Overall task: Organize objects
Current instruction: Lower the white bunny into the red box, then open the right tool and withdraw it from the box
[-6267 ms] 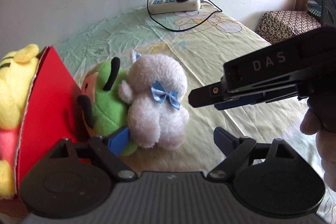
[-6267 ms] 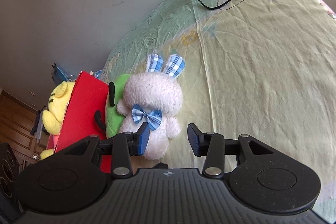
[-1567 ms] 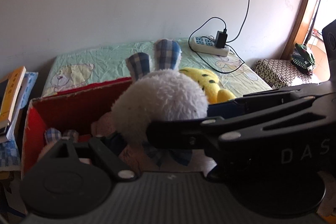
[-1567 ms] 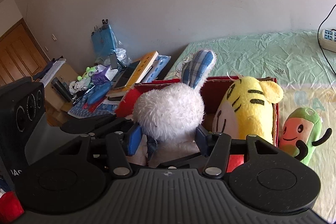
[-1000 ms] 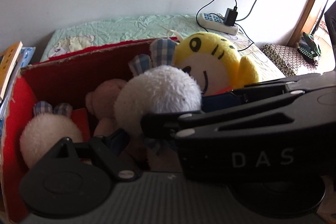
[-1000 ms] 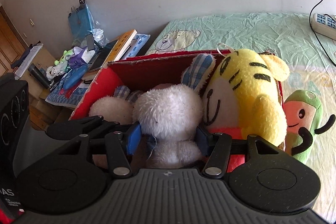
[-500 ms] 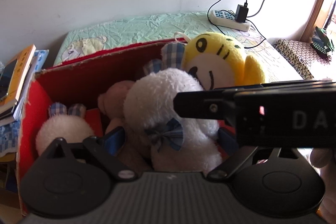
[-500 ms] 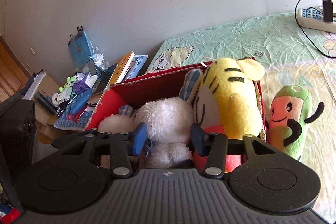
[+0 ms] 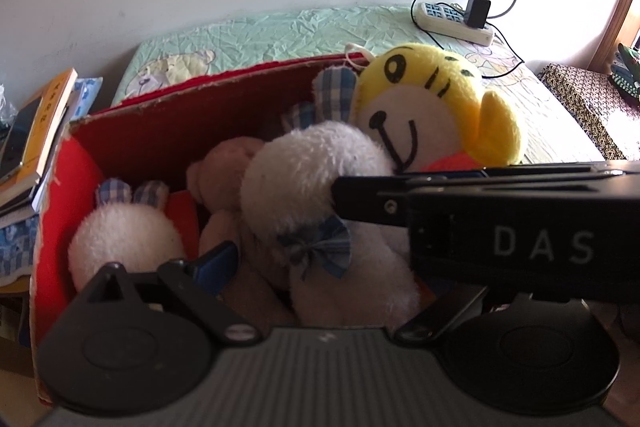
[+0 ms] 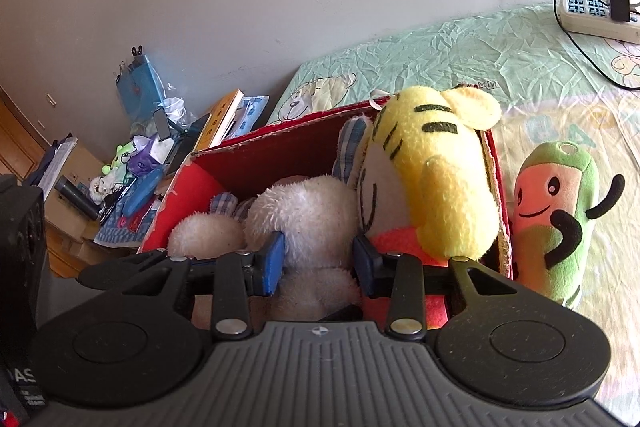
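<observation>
Inside the red cardboard box, now resting beside the yellow tiger plush: white bunny plush, lowered from above. Right tongs spreading, releasing it. Left tongs spread, empty. Remaining outside on the bed: green plush.

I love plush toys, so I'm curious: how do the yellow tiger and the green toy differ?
The tiger is yellow with black stripes and sits inside the red box; the green toy has an orange face and stands outside it on the bed. The tiger looks bulkier. Both are smiling plush toys.
</observation>
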The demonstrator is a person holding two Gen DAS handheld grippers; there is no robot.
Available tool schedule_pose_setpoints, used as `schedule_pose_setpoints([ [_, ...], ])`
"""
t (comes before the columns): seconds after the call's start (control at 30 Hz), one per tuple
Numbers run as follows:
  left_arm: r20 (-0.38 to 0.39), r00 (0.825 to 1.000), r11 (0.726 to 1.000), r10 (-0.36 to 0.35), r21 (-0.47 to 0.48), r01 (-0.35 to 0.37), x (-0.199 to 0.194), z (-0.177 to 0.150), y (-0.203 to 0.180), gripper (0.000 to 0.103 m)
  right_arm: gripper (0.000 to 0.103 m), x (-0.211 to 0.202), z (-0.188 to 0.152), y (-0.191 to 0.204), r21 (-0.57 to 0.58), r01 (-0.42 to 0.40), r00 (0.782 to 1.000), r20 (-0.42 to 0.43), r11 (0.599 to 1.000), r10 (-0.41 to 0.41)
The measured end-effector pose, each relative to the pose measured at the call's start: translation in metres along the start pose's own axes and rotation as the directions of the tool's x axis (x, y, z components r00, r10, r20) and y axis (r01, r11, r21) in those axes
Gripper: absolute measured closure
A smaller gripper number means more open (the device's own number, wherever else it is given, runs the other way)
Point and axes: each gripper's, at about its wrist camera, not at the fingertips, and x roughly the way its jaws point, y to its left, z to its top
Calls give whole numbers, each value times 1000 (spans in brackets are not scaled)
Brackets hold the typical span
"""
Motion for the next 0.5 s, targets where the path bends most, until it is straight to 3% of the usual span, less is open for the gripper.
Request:
schedule_pose_setpoints([
  [0.3, 8, 1000, 1000, 25, -7, -25, -9, 3, -7, 7, 63, -27, -2, 3, -16, 2, 999, 47, 1000, -2],
  [0.5, 26, 996, 996, 91, 19, -91, -16, 0, -18, 2, 62, -38, -9, 1, -18, 8, 998, 60, 1000, -7],
])
